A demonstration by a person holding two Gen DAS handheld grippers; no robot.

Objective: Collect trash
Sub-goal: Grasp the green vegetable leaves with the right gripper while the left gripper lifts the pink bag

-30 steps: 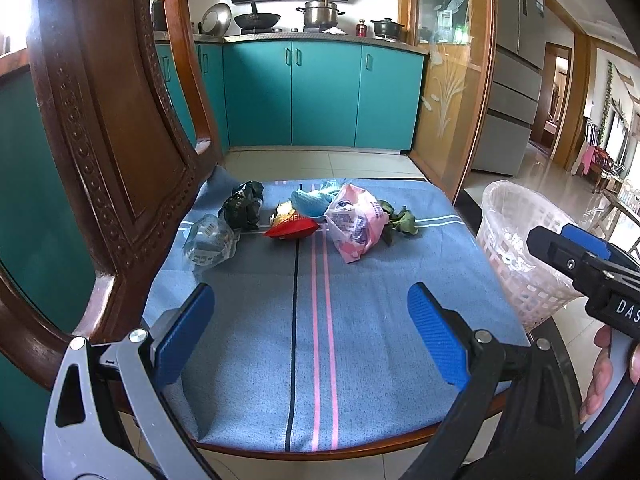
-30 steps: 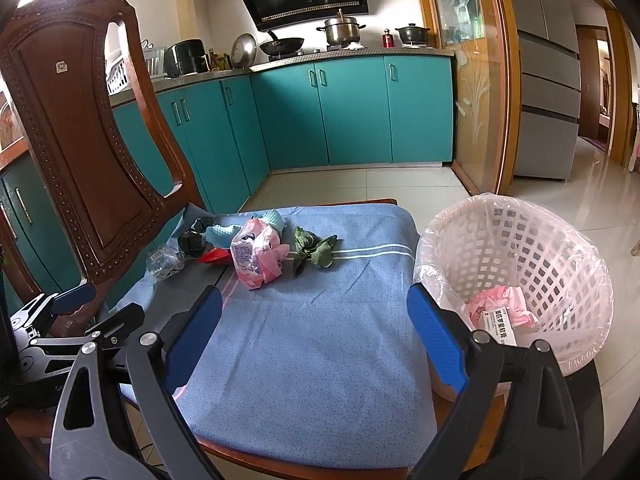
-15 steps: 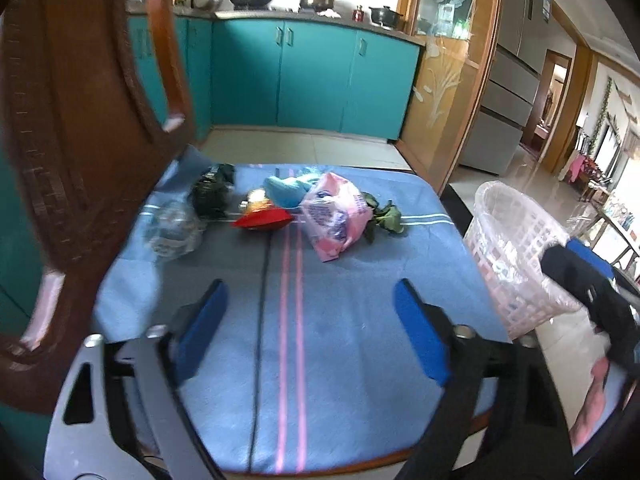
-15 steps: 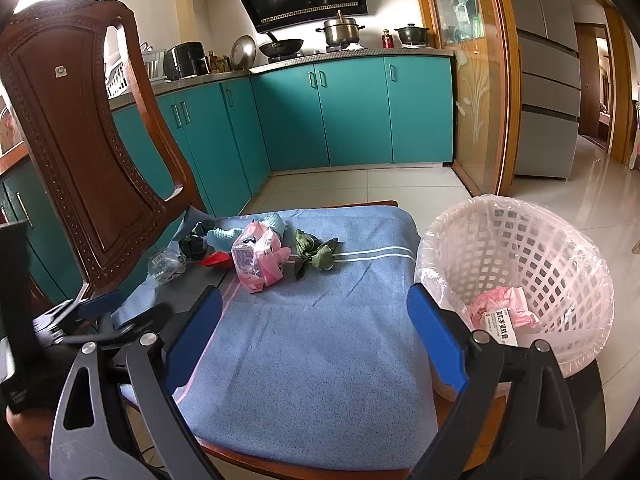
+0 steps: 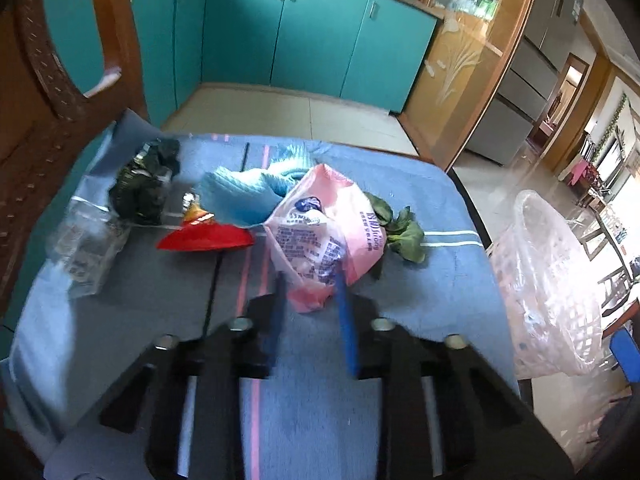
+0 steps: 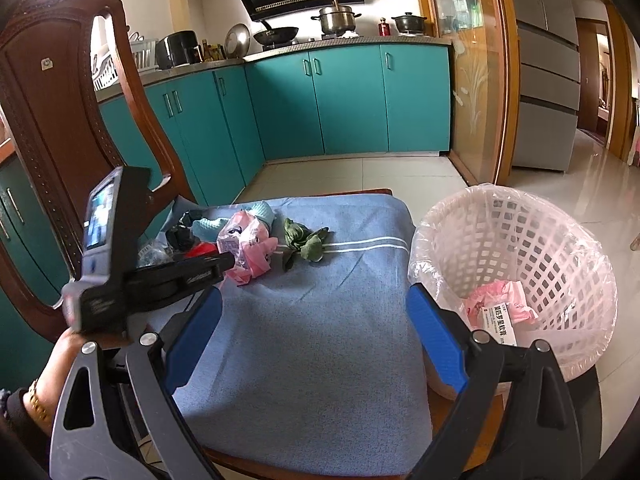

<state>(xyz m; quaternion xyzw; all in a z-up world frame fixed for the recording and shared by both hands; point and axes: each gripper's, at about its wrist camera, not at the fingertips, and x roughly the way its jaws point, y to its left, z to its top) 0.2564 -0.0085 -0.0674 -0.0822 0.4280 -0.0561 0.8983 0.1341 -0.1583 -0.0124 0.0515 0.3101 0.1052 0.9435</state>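
Since the earlier frames, the left hand-held gripper (image 5: pixel 310 292) had travelled forward across the blue striped cloth (image 5: pixel 400 320) to the crumpled pink plastic wrapper (image 5: pixel 324 236), and its jaws had just been closing on the wrapper's near corner, now pinched between the blue pads. That wrapper lay mid-cloth, touching a folded light-blue rag (image 5: pixel 240 196), with a red wrapper (image 5: pixel 206 237) and wilted green leaves (image 5: pixel 400 228) just beside it and a clear plastic bag (image 5: pixel 84 248) and dark crumpled bag (image 5: pixel 144 188) farther left. With the grip apparently made, lifting toward the white lined mesh basket (image 6: pixel 516 268) looked next. The right hand-held gripper (image 6: pixel 314 340) hung with jaws wide apart, empty.
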